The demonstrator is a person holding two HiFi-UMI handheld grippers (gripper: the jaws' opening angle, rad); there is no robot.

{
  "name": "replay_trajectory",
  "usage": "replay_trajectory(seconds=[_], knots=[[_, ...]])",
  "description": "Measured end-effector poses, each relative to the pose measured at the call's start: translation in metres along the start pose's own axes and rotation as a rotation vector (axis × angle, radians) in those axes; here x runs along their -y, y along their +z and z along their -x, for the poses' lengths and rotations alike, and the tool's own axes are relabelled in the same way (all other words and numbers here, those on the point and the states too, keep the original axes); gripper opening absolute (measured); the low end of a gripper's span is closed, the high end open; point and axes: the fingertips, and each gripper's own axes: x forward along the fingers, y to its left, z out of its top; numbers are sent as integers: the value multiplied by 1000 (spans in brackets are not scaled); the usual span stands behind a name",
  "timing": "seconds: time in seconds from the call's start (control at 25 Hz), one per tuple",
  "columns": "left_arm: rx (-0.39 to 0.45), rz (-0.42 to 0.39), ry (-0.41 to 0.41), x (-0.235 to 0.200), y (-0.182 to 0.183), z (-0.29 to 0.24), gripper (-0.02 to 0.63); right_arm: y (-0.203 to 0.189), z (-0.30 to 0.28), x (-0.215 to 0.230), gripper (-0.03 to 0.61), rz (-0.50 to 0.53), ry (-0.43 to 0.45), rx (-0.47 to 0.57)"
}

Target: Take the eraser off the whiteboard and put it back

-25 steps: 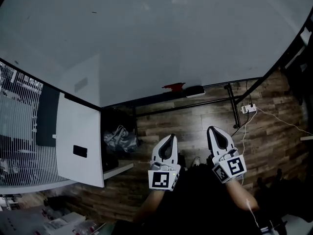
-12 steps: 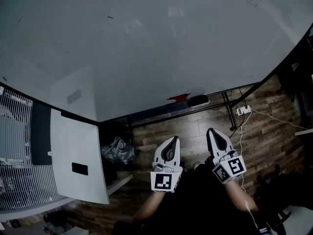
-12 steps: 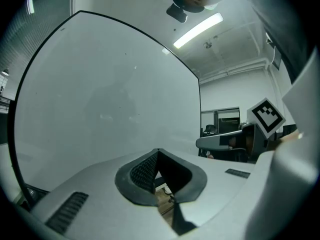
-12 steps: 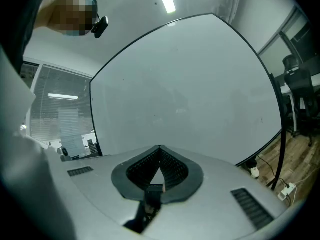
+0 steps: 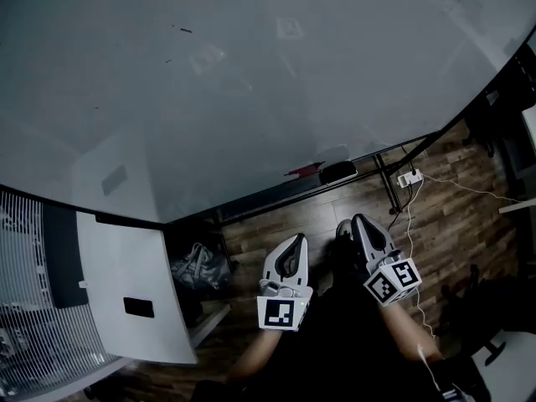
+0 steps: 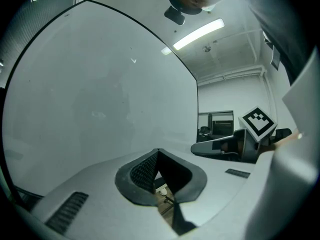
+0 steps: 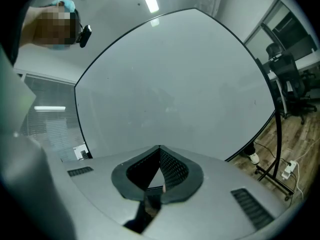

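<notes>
On the ledge (image 5: 268,193) under the big whiteboard (image 5: 251,82), above the wooden floor (image 5: 452,216), I see the dark eraser (image 5: 337,172) lying, and I hold the left gripper (image 5: 294,239) and the right gripper (image 5: 361,222) low before me, both clenched and empty.

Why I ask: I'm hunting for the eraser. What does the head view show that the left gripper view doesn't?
Only the head view: a dark block, likely the eraser, on the tray beside a red item, and the wood floor. Only the left gripper view: a ceiling light. Both: the whiteboard and the right gripper.
</notes>
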Motion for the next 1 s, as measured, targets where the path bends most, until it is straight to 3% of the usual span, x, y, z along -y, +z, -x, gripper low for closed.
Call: replay_trajectory(seconds=[0.36,1.0], knots=[[-9,-3,9,-10,-10,-14,2,-11,-30,23,14,-114,11,9],[-49,-13,-2,-11,-15,-58,2,-57,-76,94,14,-501,-44,-69]])
